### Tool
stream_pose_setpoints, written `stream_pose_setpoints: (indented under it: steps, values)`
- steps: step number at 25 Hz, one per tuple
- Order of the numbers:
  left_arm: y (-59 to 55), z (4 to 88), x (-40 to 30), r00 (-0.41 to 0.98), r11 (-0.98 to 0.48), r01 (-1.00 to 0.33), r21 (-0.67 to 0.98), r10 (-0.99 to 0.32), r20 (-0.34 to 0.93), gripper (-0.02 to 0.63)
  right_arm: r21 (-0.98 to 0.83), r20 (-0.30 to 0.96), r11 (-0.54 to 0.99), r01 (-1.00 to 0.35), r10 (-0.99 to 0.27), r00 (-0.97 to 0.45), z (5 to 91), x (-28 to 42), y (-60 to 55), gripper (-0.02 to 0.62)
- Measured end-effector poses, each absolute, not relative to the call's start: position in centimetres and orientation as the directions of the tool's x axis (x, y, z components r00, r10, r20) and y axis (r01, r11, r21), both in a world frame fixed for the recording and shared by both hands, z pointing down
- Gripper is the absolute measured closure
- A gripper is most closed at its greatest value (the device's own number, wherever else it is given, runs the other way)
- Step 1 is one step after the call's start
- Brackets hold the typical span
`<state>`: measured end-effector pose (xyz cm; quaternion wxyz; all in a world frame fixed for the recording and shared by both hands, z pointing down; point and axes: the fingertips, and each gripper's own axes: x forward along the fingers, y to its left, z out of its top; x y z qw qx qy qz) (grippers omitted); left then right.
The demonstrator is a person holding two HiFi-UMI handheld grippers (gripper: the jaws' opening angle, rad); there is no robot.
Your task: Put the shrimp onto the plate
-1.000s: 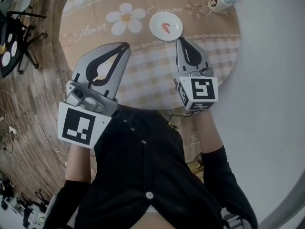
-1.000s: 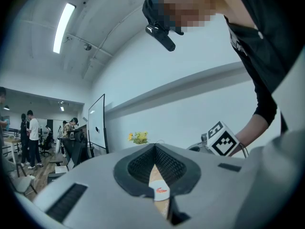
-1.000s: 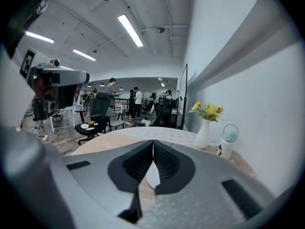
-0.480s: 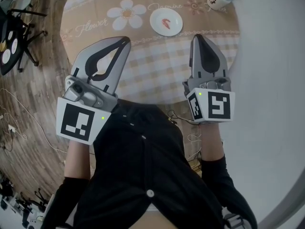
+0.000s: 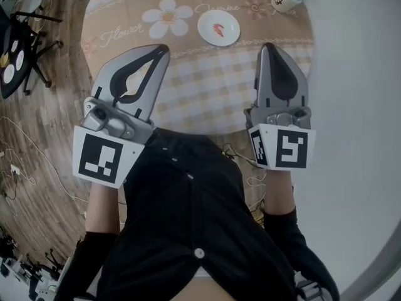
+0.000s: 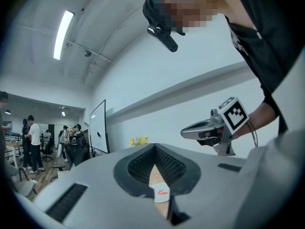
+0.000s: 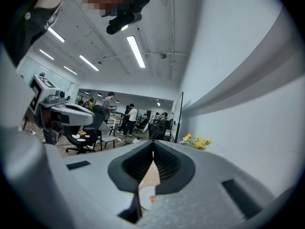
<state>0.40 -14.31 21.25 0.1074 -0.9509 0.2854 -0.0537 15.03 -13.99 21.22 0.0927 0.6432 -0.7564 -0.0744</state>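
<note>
A small orange shrimp (image 5: 217, 29) lies on the white plate (image 5: 227, 21) near the far middle of the round table. Both grippers hover over the table's near edge, well short of the plate. My left gripper (image 5: 164, 47) is shut with nothing in it, and so is my right gripper (image 5: 268, 46). In the left gripper view the plate (image 6: 160, 193) and its shrimp (image 6: 163, 192) show through the slit below the touching tips of the left gripper (image 6: 155, 147). In the right gripper view the plate (image 7: 147, 197) shows the same way below the right gripper (image 7: 153, 151).
A flowered, checked tablecloth (image 5: 207, 86) covers the table. A white cup (image 5: 285, 0) stands at the far right edge. Office chairs (image 5: 19, 42) stand on the wooden floor at left. A white wall runs along the right. People stand far off in the room (image 7: 119, 113).
My right gripper has drawn back from beside the plate, moving right and toward me. The left gripper has barely shifted. The shrimp stays on the plate.
</note>
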Motion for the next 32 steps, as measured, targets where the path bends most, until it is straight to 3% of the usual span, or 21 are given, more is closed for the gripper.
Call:
stream_pose_setpoints:
  steps: [32]
  values:
    - [-14.71,21.11,0.95,0.832,-0.814,-0.531,-0.236,-0.554,0.039,0.604,0.265,0.051,0.172,-0.949,-0.985,-0.165,21.15,14.21,-14.32,0.594]
